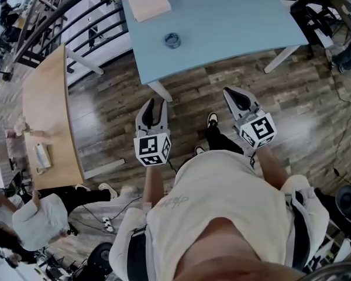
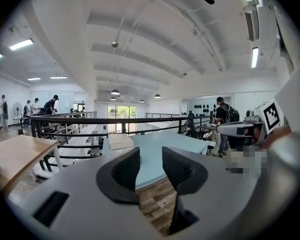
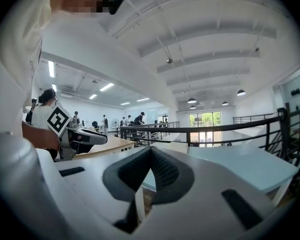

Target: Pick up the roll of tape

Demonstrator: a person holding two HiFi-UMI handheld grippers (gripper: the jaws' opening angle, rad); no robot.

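Observation:
The roll of tape (image 1: 172,40), a small grey-blue ring, lies flat on the light blue table (image 1: 222,22), towards its near edge. Both grippers hang over the wooden floor short of that edge, apart from the tape. My left gripper (image 1: 156,104) points at the table with its jaws open (image 2: 151,156) and nothing between them. To its right, my right gripper (image 1: 237,95) has its jaws together (image 3: 150,153) and holds nothing. The tape does not show clearly in either gripper view.
A tan flat box (image 1: 147,3) rests on the table's far left corner. A white table leg (image 1: 161,91) stands just ahead of the left gripper. A wooden desk (image 1: 47,116) runs along the left, behind a black railing (image 1: 76,16). People sit at the lower left (image 1: 35,215).

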